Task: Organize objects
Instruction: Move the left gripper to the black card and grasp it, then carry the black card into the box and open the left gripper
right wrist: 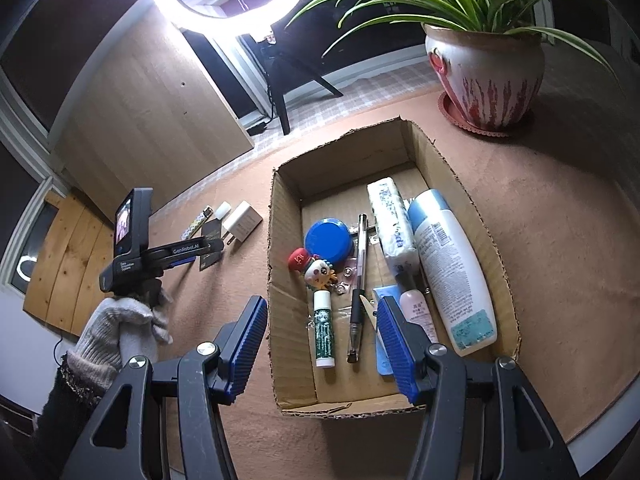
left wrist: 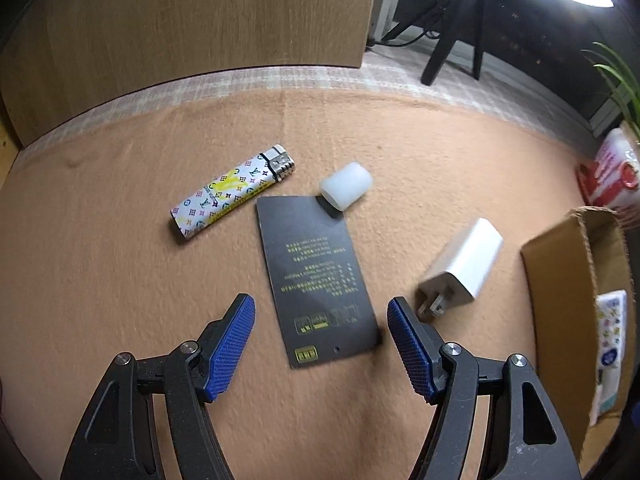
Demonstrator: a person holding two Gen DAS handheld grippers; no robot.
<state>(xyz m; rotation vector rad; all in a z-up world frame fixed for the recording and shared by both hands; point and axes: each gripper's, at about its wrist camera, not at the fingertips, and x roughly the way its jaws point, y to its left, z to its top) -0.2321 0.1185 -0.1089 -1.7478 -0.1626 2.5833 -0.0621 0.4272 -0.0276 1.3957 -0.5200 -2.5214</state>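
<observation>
- Black card point(left wrist: 318, 280) lies flat on the orange cloth, directly between and ahead of the left gripper point(left wrist: 320, 320); jaws stand wide and empty; the card's long axis runs away from the tool, tilted slightly; lighter point(left wrist: 234, 196) lies far left, charger point(left wrist: 464, 266) right.
- Cardboard box point(right wrist: 280, 240) sits under the right gripper point(right wrist: 322, 316); jaws moderately apart, empty; the left hand point(right wrist: 120, 328) is nearer the card.

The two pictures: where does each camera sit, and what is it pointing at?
Left wrist: on the left gripper, looking down past its open jaws at the black card, lighter and charger.
Right wrist: on the right gripper, over the box; a gloved hand shows.
Shared: card, lighter, charger, box.
</observation>
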